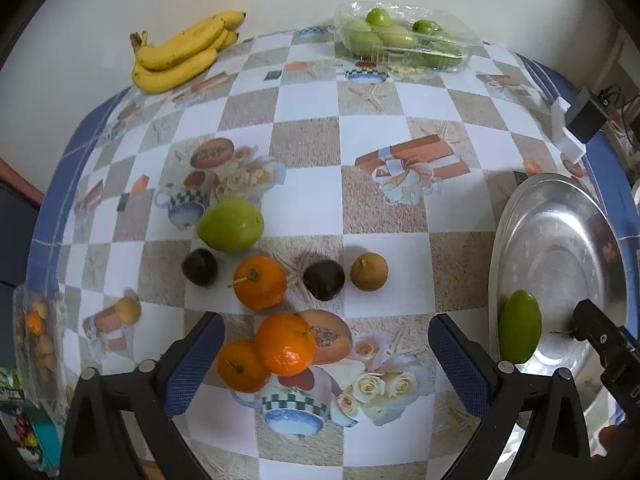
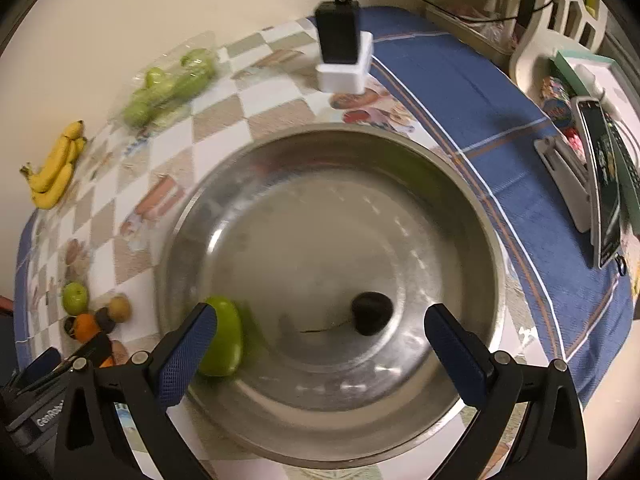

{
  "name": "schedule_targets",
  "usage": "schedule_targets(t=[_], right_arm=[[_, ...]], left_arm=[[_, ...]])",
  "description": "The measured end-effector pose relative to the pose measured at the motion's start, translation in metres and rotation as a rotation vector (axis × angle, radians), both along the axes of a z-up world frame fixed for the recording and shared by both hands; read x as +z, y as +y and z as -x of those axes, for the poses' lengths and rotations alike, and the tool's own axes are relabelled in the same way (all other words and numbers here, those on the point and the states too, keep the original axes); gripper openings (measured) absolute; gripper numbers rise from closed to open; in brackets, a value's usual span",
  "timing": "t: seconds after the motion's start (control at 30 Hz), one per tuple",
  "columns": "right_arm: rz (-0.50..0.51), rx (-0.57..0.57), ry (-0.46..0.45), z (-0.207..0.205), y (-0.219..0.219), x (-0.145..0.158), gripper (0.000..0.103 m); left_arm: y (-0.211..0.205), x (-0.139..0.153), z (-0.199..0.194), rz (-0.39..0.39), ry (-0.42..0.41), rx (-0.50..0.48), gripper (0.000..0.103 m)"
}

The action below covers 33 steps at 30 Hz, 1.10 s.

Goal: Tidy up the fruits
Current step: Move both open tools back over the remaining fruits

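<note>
Resting in steel bowl (image 2: 460, 184): green fruit (image 2: 222, 336), dark fruit (image 2: 372, 312).

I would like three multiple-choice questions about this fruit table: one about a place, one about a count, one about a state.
1. Where do the bananas lie?
A. in the metal bowl
B. on the table by the wall
C. in the clear plastic box

2. How many fruits are in the metal bowl?
A. none
B. two
C. five

3. How is the right gripper?
A. open, holding nothing
B. shut on an orange
C. shut on the bowl's rim

Answers:
1 B, they rest on the cloth at the far edge.
2 B, one green fruit and one dark fruit.
3 A, its jaws stand wide above the bowl.
</note>
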State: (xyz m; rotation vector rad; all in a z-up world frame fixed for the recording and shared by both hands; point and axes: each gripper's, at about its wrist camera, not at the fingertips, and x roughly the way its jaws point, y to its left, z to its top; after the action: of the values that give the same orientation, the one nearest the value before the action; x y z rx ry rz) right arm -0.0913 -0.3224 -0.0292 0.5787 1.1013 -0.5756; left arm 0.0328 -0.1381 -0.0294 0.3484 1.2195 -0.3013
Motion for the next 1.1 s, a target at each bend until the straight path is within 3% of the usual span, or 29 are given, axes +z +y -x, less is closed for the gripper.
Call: schedule_targets(t=[0.33,0.5,0.73,1.1], right_arm=[[-0.021,0.038,-0.05,-0.009,0.014,0.005,0.103],[0.01,0.097,-0.042,-0.021,0.033,0.008,0.103],[0.01,0.229,-0.074,-0.046,0.074,0.014,0.103],[-0.013,0.35,-0.11,-0.08,0.143,0.015,0.103]], left_arm=[[0.031,0.012,-0.016,-0.013,-0.049,-0.026,0.103],[0.07,0.018,-0.035,0.041,-0.047,0.048,0.103],[0.128,0.021,-0.059,0.009,-0.083,0.167,0.103],[0.206,0.018,-0.081,0.088,-0.066,0.323,0.103]])
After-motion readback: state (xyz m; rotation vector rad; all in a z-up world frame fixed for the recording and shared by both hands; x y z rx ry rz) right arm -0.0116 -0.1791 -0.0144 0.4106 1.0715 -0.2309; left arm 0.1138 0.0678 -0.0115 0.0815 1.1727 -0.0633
